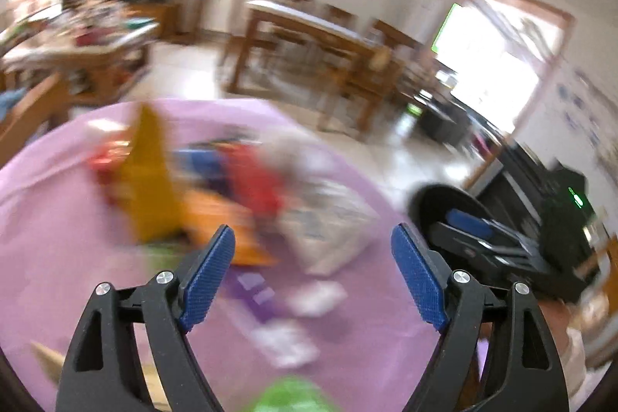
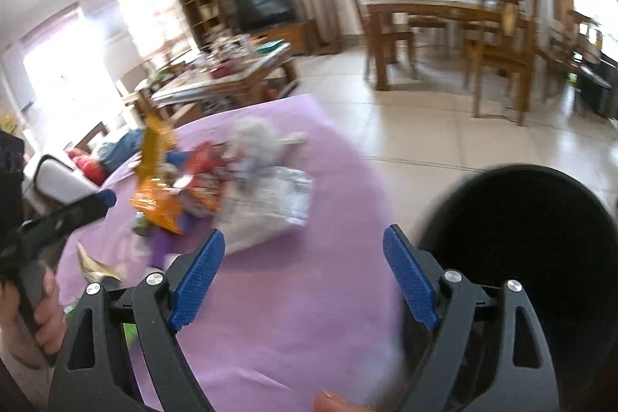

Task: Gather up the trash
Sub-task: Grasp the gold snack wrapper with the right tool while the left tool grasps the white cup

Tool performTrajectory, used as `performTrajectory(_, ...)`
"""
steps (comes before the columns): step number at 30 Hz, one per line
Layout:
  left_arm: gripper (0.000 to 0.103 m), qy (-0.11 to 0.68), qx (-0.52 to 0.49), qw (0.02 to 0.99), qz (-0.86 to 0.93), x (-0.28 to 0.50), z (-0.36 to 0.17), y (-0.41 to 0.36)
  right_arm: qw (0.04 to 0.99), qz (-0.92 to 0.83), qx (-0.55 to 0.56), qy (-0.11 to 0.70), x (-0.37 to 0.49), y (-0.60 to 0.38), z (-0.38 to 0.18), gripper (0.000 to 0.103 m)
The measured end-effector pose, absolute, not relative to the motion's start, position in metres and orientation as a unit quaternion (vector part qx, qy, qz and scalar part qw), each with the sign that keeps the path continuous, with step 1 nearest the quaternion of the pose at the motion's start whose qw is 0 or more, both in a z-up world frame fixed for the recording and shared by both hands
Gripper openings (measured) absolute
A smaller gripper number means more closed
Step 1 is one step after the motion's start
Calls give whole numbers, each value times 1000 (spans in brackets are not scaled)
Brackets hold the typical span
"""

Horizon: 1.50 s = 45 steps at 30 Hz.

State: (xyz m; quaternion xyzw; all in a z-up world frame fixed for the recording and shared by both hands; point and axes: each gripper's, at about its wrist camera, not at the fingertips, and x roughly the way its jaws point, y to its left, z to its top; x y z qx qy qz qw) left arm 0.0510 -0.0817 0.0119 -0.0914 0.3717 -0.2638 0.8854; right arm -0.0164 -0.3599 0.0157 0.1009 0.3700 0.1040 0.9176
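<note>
- Left gripper (image 1: 313, 242): jaws spread wide, blue ribbed pads apart, nothing between them; hovering over the counter under a lilac cloth (image 1: 58, 219).
- Right gripper (image 2: 303, 250): jaws likewise spread and empty, above the same cloth near its edge.
- Just beyond the left jaws: small white paper scraps (image 1: 316, 296) and a purple wrapper (image 1: 257, 292) lying flat on the cloth; a blurred green item (image 1: 289, 394) at the bottom edge.
- Farther out, mid-counter: heap of trash, with orange-yellow snack bags (image 2: 158, 203), red wrappers (image 2: 204, 161), a crumpled grey-white wad (image 2: 255, 138) and a printed white plastic bag (image 2: 278, 203) touching one another.
- Beside the heap, nearer the left edge in the right wrist view: folded beige paper scrap (image 2: 96, 265), apart from the pile.
- Off the counter's right edge: round black bin (image 2: 521, 238), mouth open, close beside the right gripper.
- Hand (image 2: 42, 311) gripping the left gripper's handle, seen from the right wrist.
- Beyond: tiled floor (image 2: 425, 126), wooden dining table with chairs (image 2: 444, 14), dark television (image 2: 266, 2).
</note>
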Motion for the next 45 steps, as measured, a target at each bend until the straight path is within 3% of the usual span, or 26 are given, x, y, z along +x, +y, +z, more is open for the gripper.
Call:
performTrajectory(10, 82, 429, -118, 872, -203, 181, 3, 47, 896, 210, 69, 385, 68, -249, 30, 84)
performTrajectory(20, 74, 489, -108, 838, -219, 288, -33, 39, 867, 235, 39, 437, 144, -181, 4, 83)
performTrajectory(23, 74, 487, -102, 835, -234, 298, -37, 30, 860, 238, 31, 451, 153, -171, -5, 76)
performTrajectory(26, 73, 479, -89, 841, -236, 297, -41, 20, 858, 237, 16, 455, 154, -165, -8, 61)
performTrajectory(28, 66, 477, -96, 838, -246, 297, -42, 14, 855, 246, 16, 456, 151, -163, -8, 49)
performTrajectory(33, 54, 489, -111, 824, -265, 297, -49, 7, 853, 254, 26, 455, 143, -164, -4, 35)
performTrajectory(38, 54, 485, -143, 825, -251, 304, -41, 6, 849, 266, 60, 452, 128, -172, -1, 32)
performTrajectory(45, 54, 504, -104, 828, -224, 316, -50, -22, 844, 279, 105, 446, 109, -189, 2, 32)
